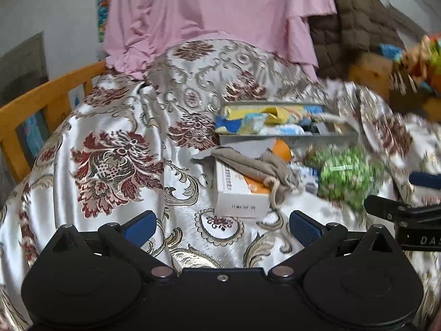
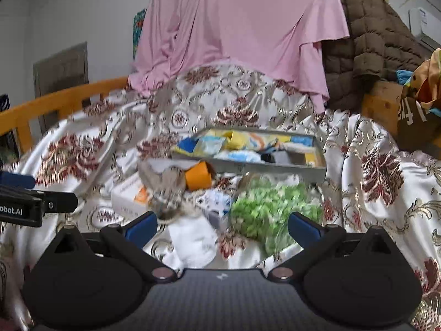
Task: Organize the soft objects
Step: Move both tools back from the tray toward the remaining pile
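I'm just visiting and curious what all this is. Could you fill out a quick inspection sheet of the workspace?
Surface: bed under a floral satin cover.
Job's things: grey tray of folded cloths; green patterned bundle, grey sock, white sock lying loose in front of it.
Clutter: white box, orange roll.
Grippers: left gripper and right gripper both open, empty.
Cables: nothing seen.
Surroundings: pink cloth, brown quilted jacket, wooden bed rail.
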Tool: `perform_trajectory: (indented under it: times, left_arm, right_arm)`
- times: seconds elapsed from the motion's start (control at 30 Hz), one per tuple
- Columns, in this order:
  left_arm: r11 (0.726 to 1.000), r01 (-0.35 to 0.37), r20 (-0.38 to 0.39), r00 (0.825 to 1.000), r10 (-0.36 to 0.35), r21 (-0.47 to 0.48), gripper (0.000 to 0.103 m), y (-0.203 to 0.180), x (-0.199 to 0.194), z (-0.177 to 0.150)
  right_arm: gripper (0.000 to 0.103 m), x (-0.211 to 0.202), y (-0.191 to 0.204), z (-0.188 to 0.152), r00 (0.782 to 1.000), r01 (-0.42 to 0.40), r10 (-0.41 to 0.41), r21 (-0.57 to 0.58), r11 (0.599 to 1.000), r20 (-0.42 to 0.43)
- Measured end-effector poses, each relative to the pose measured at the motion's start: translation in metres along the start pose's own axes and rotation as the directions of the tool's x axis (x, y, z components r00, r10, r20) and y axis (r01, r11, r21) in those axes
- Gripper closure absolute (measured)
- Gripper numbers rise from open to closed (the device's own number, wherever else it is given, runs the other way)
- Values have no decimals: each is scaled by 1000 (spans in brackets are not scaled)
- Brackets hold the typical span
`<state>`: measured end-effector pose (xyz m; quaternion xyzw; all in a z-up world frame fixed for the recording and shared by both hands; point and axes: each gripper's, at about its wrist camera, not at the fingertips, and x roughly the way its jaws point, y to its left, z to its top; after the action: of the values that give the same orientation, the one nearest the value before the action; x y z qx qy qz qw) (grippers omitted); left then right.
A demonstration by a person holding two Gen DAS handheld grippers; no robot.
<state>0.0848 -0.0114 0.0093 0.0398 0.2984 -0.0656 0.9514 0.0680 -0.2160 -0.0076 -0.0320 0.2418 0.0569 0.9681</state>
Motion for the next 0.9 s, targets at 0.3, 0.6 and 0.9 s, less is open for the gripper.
perform_trajectory:
  times: [0.3,0.6,0.9]
  left_arm:
    - [989,29,-62,998,-21,142,1,-4,7,-3]
    - [969,18,-49,999,-6,245,1,3,27,11]
    - [948,11,6,1000,-14,318,1,3,45,15]
  right_arm:
    - [0,11,11,-9,995,-33,29,-42,999,-94]
    - [0,34,26,-17,983,-87,69,-101,991,-171]
    - [0,48,38,-19,982,-115,88,-160,980,-166]
